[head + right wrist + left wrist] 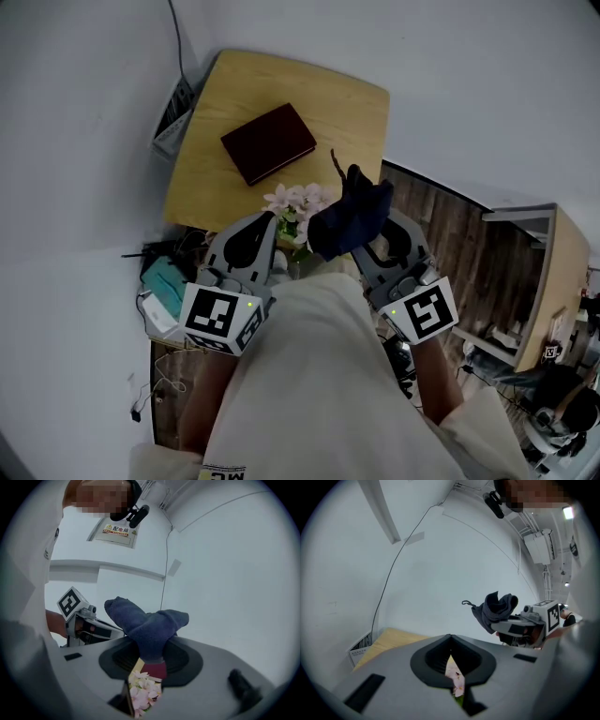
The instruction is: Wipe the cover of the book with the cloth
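Holding the dark blue cloth [349,217] bunched in its jaws, the right hand-held gripper [367,246] is up in the air on the near side of the tabletop [347,103], close to the person's shirt [309,375]. Right gripper view confirms it: jaws clamped on a fold of the cloth, with the rest sticking up past the tips in two lumps. Left hand-held gripper [266,223] is just beside it and roughly level with it. Its jaws are together at the tips with nothing between them. A thin slit behind the tips shows pink flowers [298,201] through it. Book [269,142]: dark maroon, closed, lying flat mid-tabletop, turned at an angle to the edges, well apart from both grippers and the cloth. Flowers stand at the near tabletop edge, between the book and the two grippers, and in the head view they sit between the two sets of tips. White slotted box [174,114] sits at the tabletop's left edge by the wall, with a black cable [176,37] running up the wall above it. Teal item [167,281] and loose wires lie on the floor left of the left gripper; can't tell what it is. Wood plank floor [459,244] is to the right.
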